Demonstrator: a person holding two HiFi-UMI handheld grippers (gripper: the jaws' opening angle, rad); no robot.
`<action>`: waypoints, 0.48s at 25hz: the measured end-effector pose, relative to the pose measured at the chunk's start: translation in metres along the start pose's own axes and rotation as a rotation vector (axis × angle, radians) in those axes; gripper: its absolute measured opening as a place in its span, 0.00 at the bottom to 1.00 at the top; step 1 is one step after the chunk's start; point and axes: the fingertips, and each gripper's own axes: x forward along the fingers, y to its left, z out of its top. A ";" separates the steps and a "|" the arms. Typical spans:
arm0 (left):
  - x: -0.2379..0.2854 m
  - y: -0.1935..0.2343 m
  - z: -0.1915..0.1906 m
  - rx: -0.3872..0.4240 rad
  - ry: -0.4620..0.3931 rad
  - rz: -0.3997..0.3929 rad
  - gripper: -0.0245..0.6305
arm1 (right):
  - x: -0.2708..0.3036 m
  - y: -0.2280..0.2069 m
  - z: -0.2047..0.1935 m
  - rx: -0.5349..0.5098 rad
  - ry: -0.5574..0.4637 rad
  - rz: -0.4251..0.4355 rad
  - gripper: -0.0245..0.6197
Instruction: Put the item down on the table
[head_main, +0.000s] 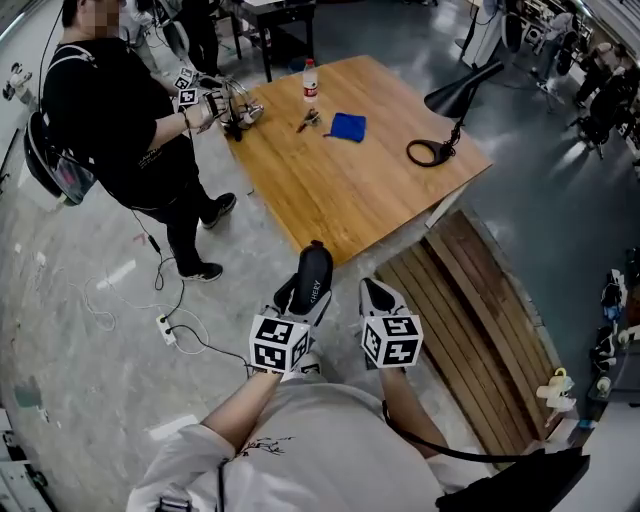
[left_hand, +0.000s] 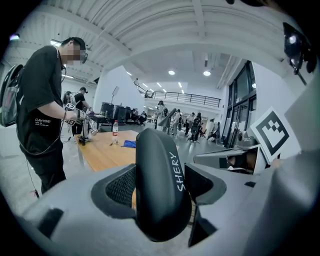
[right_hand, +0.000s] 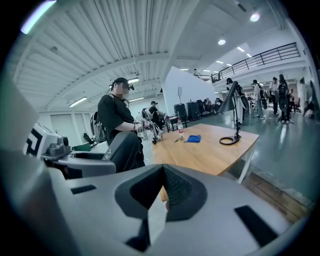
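Your left gripper (head_main: 298, 300) has jaws clamped on black oblong hard case (left_hand: 160, 180) (white lettering on side), carried in air, well short of wooden table (head_main: 340, 180). Your right gripper (right_hand: 162, 192): jaws together, nothing between, probably just idle.

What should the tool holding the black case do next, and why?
Probably carry it forward over the wooden table. The left tool grips the black case, but it hangs above the floor, short of the table's near corner.
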 end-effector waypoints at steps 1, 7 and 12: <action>0.002 0.004 0.000 -0.008 0.002 -0.002 0.52 | 0.003 0.001 0.000 0.002 0.004 -0.003 0.05; 0.020 0.000 -0.001 -0.037 0.013 -0.017 0.52 | 0.010 -0.017 -0.002 0.007 0.036 -0.021 0.04; 0.035 0.000 0.004 -0.069 0.008 0.009 0.52 | 0.020 -0.030 0.014 -0.014 0.032 0.007 0.04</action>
